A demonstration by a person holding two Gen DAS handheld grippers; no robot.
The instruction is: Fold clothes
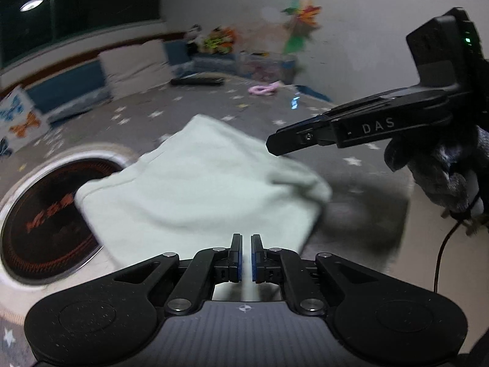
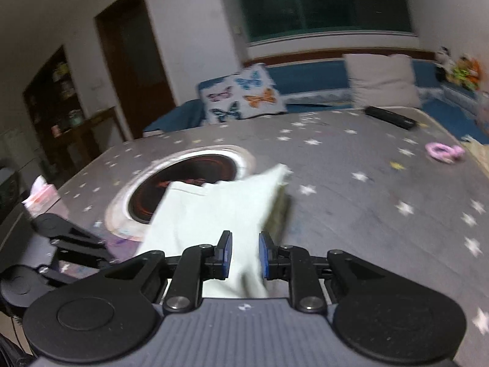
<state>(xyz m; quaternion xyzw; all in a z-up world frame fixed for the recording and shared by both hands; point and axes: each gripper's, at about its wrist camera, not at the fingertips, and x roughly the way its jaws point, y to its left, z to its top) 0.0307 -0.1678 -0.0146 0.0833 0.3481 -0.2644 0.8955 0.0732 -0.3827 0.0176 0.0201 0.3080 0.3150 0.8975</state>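
The left tool [image 1: 246, 246] was clenched on the cloth [image 1: 195, 183], which hung over the star-patterned tabletop [image 1: 360, 165] beside the round burner [image 1: 45, 214]. The right tool [image 2: 244, 244] stood released around the cloth's edge.

1. My left wrist camera sits low behind my left gripper [image 1: 247, 257], close over the pale mint-green folded cloth [image 1: 195, 183], facing the white wall.
2. My right wrist camera looks past my right gripper [image 2: 245, 255] toward the dark window [image 2: 324, 3].
3. Both share the cloth, the round black-and-orange burner [image 2: 186, 189] and the grey star-patterned tabletop [image 2: 366, 189].
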